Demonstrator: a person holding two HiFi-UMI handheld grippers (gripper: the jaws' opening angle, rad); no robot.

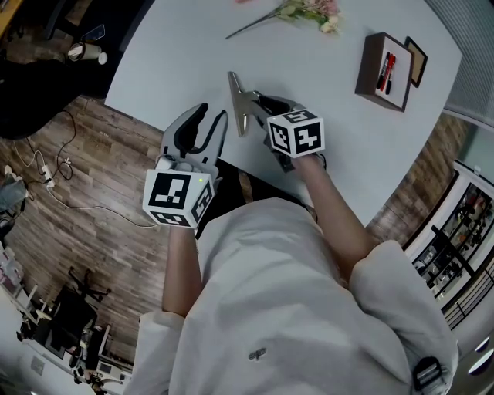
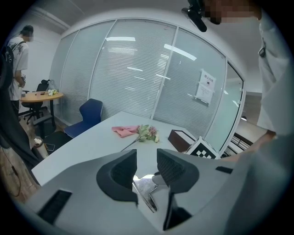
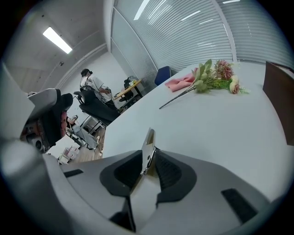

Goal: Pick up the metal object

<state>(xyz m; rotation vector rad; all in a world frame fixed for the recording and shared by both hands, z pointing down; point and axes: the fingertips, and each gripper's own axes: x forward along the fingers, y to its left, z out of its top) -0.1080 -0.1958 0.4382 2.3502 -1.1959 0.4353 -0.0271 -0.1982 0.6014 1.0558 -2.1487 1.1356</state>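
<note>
The metal object (image 1: 238, 100), a shiny folded strip with a long blade, is near the front edge of the white table (image 1: 170, 54). My right gripper (image 1: 259, 109) is shut on it; in the right gripper view the strip (image 3: 148, 142) stands on edge between the dark pads of that gripper (image 3: 148, 161). My left gripper (image 1: 202, 123) hovers just left of it, above the table's edge. Its jaws stand open in the left gripper view (image 2: 147, 158) with nothing between them, and the metal object (image 2: 146, 193) shows through the gap beyond.
A bunch of artificial flowers (image 1: 309, 11) lies at the far side, with a pink cloth (image 2: 124, 131) beside it. A brown box (image 1: 384, 71) holding pens stands at the right. Wooden floor with cables lies left of the table; a blue chair (image 2: 89, 112) and a person stand beyond.
</note>
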